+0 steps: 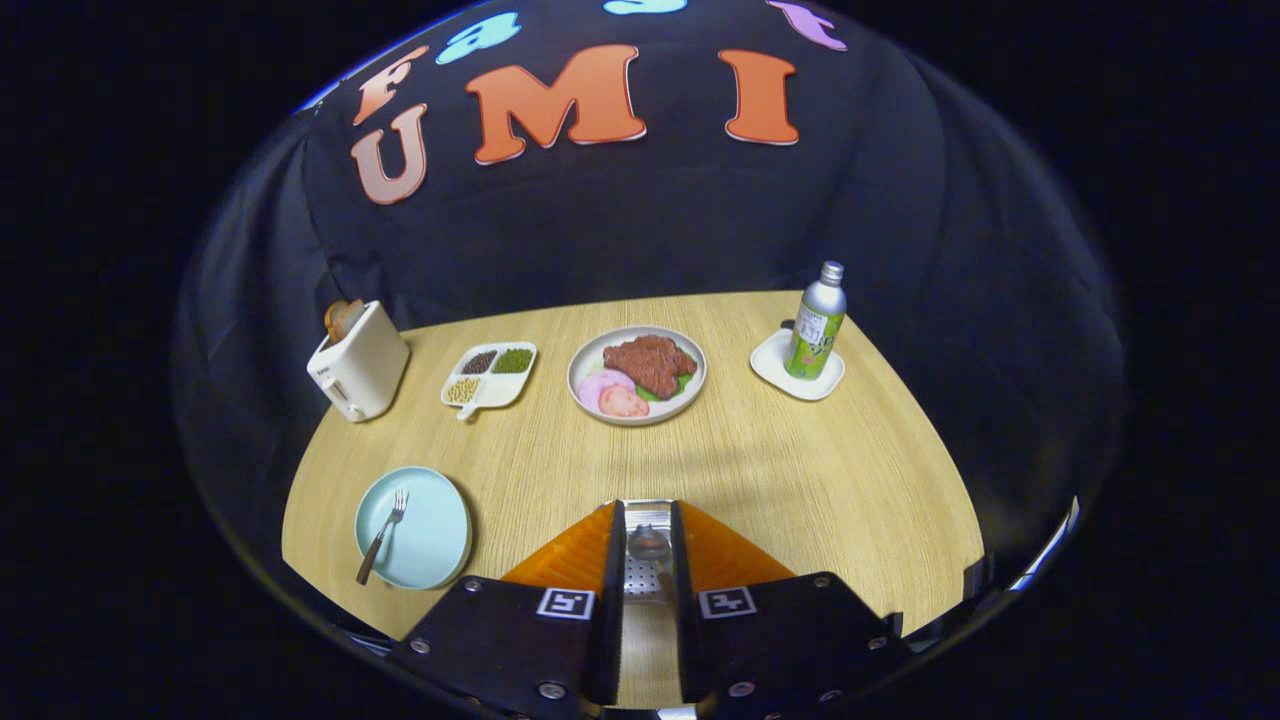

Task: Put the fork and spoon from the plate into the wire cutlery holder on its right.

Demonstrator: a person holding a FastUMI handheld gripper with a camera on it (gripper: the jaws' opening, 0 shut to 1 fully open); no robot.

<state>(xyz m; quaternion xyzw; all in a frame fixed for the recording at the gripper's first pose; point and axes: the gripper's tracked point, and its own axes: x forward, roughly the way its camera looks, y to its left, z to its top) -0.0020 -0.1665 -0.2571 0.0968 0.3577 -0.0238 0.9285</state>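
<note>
Nearest to you, the gripper (648, 545) has its two black fingers drawn close together, with only a narrow gap between them. In that gap sits the spoon (648, 542), its shiny metal bowl showing between the tips. Both fingers appear to press on it, so you have it clamped. Orange ribbed wedges flank the fingers on either side, and a perforated metal piece shows just below the spoon's bowl; you cannot tell for certain whether that is the cutlery holder.

To the left of your fingers lies the plate (414, 528), round, pale blue and smooth. The fork (382, 536) rests on it, tines pointing away from you and the dark handle reaching over the near rim.

Beyond the fingers, the wooden table (780, 470) has a light, fine grain. A round grey dish of meat and sliced ham (637, 374) stands straight ahead, well apart from the gripper. Left of it is a white divided tray of beans (489, 376), and further left a cream toaster (358, 373) with bread sticking out. To the right, a metal bottle (817, 322) with a green label stands upright on a small white square coaster (797, 366).
</note>
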